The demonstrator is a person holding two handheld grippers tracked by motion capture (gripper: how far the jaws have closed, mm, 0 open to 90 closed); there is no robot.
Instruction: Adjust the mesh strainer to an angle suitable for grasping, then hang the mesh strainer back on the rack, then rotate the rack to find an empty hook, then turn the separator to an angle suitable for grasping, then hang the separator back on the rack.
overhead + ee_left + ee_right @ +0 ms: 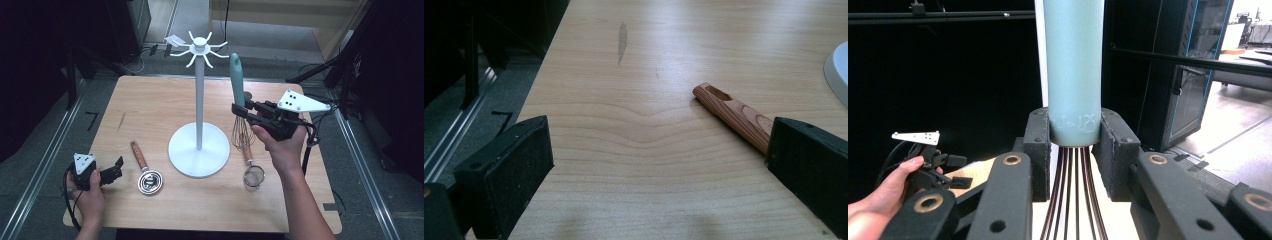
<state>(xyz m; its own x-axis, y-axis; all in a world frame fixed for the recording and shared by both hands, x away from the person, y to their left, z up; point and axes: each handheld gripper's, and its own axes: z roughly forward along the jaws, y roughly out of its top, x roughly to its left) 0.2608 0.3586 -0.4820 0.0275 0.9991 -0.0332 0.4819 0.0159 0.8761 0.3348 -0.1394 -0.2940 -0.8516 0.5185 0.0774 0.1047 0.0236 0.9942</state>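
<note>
A whisk with a pale teal handle (236,80) stands upright, wires (242,135) hanging down, lifted off the table to the right of a white hook stand (199,100). My right gripper (239,107) is shut on the whisk where handle meets wires. In the right gripper view the pads (1040,140) press both sides of the teal handle (1073,65). My left gripper (116,169) rests at the table's near left, jaws wide open on nothing. A wooden handle (734,115) lies just ahead of its right jaw.
A wooden-handled utensil with a round metal head (150,181) lies left of the stand's round base (199,150). A small mesh strainer (253,175) lies under the held whisk. The stand's hooks (200,47) spread out at the top. Dark racks surround the wooden table (150,100).
</note>
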